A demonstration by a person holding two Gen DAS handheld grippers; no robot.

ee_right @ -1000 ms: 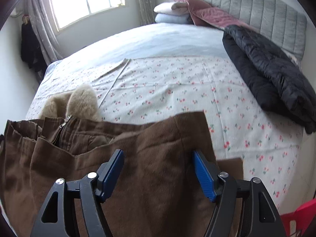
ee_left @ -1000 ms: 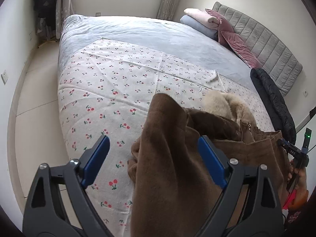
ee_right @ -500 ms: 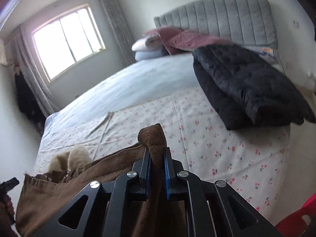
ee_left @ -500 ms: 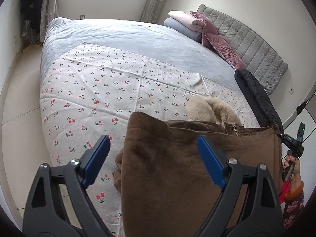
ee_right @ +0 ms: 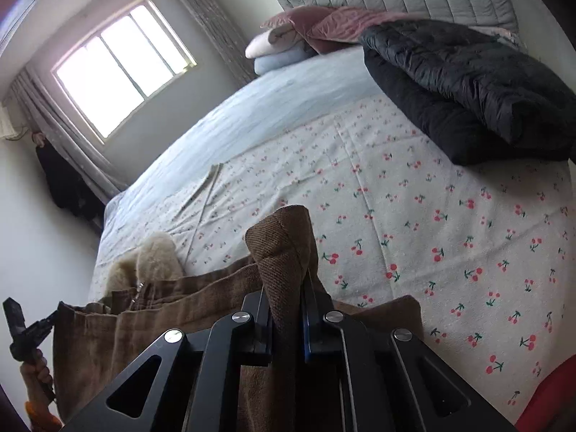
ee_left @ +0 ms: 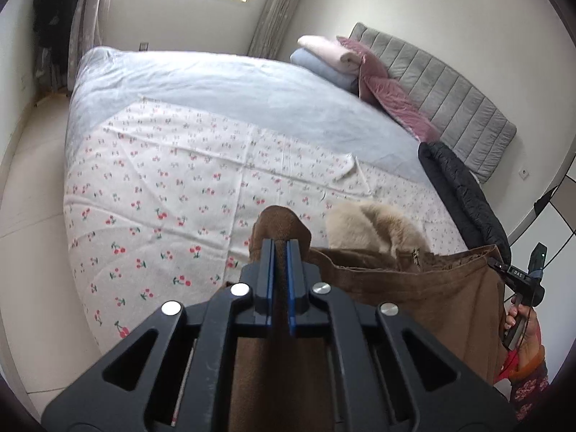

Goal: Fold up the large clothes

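Brown coat point(ee_left: 414, 298): near edge of bed point(ee_left: 162, 194), long axis strung between left claw point(ee_left: 280, 252) and right claw point(ee_right: 288, 284), each pinching one end, fur collar point(ee_left: 374, 226) bedward.

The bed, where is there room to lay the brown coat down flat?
The cherry-print sheet is bare between the brown coat and the plain blue cover. It is crowded near the headboard: a black jacket and stacked pillows.
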